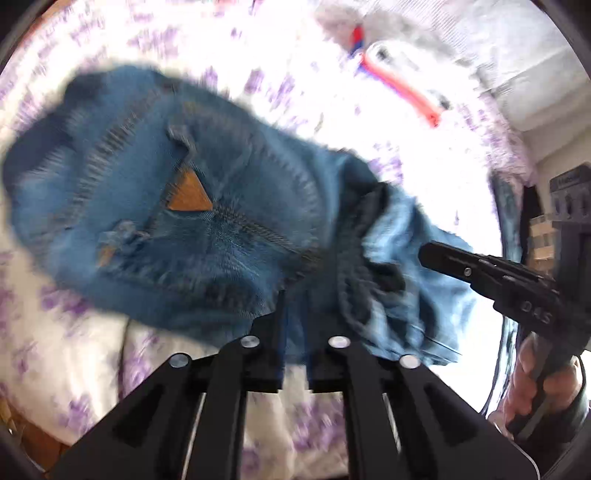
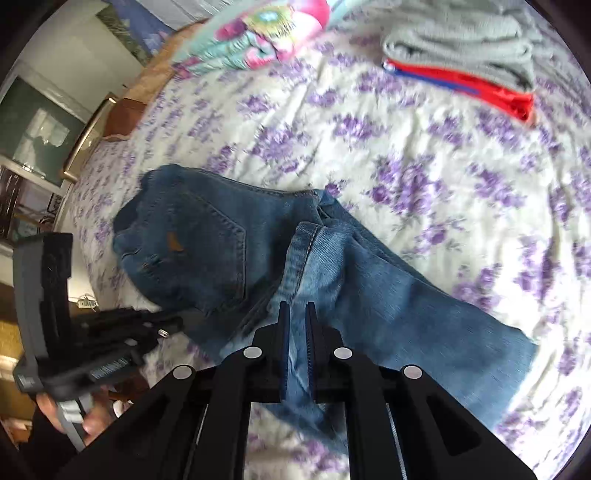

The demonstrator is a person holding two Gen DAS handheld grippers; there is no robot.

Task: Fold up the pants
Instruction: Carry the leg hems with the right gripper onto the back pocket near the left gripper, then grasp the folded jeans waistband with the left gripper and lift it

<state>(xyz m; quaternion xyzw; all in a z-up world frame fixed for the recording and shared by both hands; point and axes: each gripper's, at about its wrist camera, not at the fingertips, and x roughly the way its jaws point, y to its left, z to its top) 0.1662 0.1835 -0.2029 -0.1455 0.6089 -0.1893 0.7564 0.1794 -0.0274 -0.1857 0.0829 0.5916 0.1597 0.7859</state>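
- My left claw [image 1: 295, 328] is nearly closed, denim from the jeans [image 1: 166, 206] pinched between its fingers
- My right claw [image 2: 297, 332] is clenched on a paler fold of the jeans [image 2: 332, 277], cloth visible in the narrow slot between its jaws
- Jeans lie on the bed, on a white bedsheet [image 2: 424, 155] with purple flowers; partly folded, waist end bunched to the left in my right view, one leg spread toward the lower right
- Back pocket with a brown triangular patch [image 1: 190, 194] faces up, seen in both views
- Left view is heavily blurred, so fine detail of the left grip is hard to read
- Right claw [image 1: 443, 254] also shows in my left view at the right edge, tip resting at the lighter denim; a hand [image 1: 546, 387] grips its handle
- Left claw [image 2: 162, 328] shows in my right view at lower left, just beside the waist end of the jeans; a hand [image 2: 70, 413] below it is blurred
- Folded grey garment [image 2: 461, 44] with a red and blue piece [image 2: 469, 85] under it lies at the far side of the bed, well apart from the jeans
- Colourful pink and teal cloth [image 2: 258, 33] sits at the top edge of the bed
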